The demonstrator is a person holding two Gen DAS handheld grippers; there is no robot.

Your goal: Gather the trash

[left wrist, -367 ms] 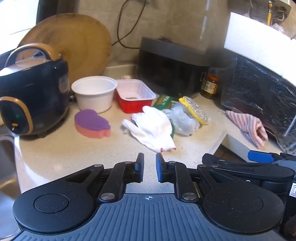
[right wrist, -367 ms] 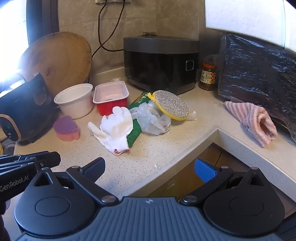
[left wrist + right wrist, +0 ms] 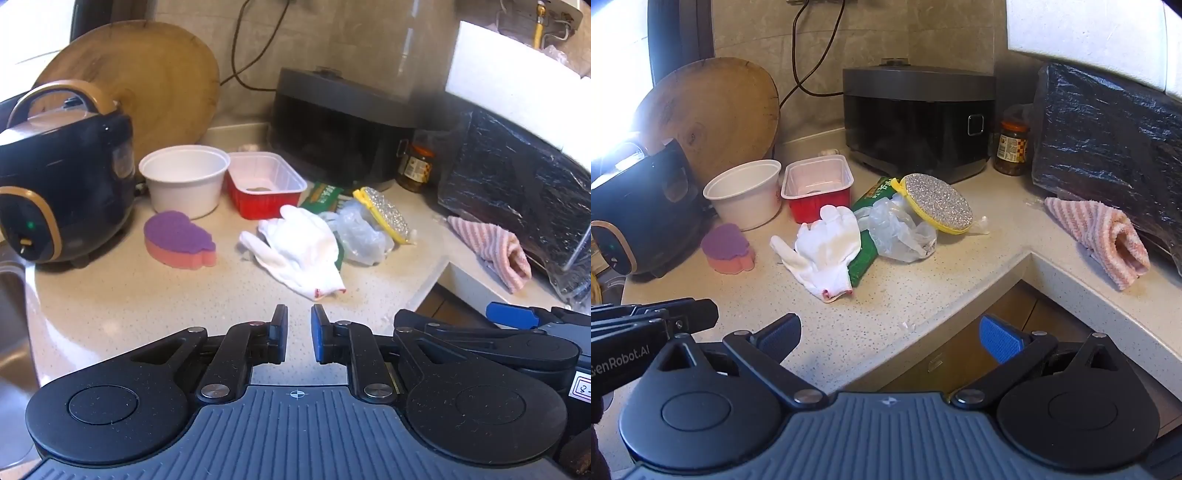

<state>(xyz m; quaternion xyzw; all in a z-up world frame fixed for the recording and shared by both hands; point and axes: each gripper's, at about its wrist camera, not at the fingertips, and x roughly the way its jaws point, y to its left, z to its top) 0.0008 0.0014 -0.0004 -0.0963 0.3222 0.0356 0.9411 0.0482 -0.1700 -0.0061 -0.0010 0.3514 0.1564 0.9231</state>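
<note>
Nothing's really moved; left gripper nearly shut and empty, right gripper wide open, empty, glove at 12 o'clock, trash all uncollected.

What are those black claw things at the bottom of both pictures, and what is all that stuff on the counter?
They are grabbing tools that a person holds, one in each hand. Each carries a camera looking along its two fingers, so each picture is one tool's own view. The left gripper has its fingers nearly together, holding nothing. The right gripper is wide open and empty too. On the counter lie a white glove, a crumpled plastic bag, a green wrapper, a white bowl, a red tray and a sponge.
</note>
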